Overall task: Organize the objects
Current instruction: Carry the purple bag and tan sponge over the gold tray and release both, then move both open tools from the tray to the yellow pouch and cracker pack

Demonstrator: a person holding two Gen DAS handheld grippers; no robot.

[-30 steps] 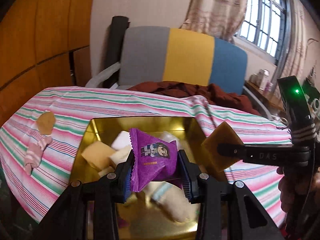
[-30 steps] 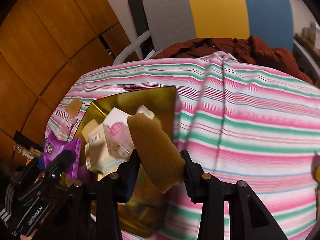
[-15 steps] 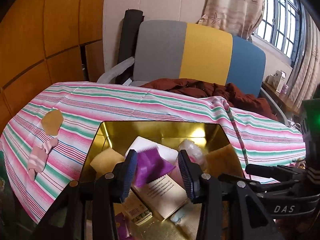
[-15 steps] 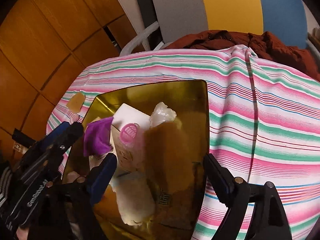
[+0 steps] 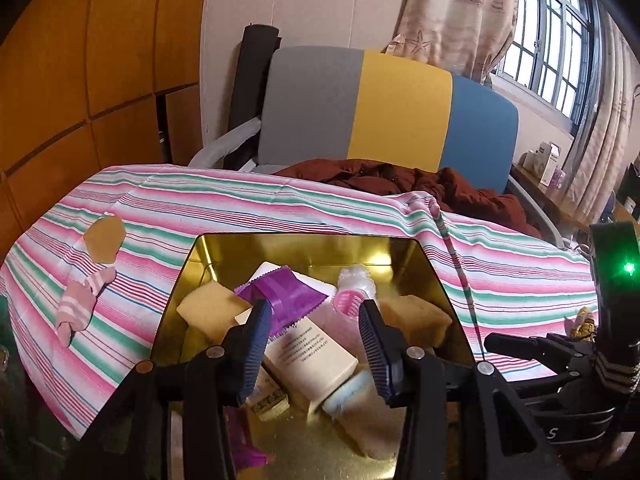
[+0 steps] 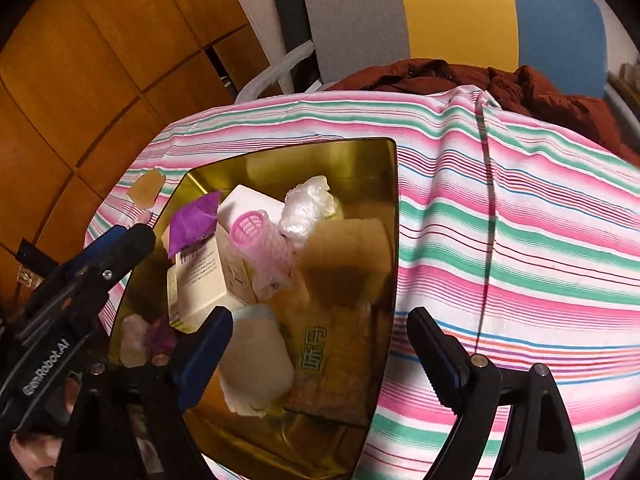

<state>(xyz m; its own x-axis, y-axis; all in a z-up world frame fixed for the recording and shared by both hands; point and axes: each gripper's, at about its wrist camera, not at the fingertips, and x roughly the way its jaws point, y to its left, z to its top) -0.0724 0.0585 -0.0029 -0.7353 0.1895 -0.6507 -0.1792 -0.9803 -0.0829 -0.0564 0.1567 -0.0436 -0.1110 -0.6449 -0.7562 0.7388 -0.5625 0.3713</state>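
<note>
A gold metal tray (image 5: 304,246) (image 6: 352,152) sits on the striped tablecloth and holds several items. The purple snack packet (image 5: 282,296) (image 6: 192,220) lies in it on a cream box (image 5: 312,354) (image 6: 198,280). A tan sponge (image 5: 416,318) (image 6: 348,252) lies at the tray's right side, beside a pink hair roller (image 6: 260,246). My left gripper (image 5: 314,346) is open and empty above the tray's near part. My right gripper (image 6: 320,354) is wide open and empty over the tray's right edge.
A tan sponge piece (image 5: 105,238) and a pink striped sock (image 5: 80,306) lie on the cloth left of the tray. A small object (image 5: 582,320) lies at the cloth's right edge. A chair with a brown garment (image 5: 404,180) stands behind the table.
My left gripper opened and dropped the purple packet into the tray. My right gripper opened and dropped the tan sponge into the tray. Both grippers drew back slightly.
</note>
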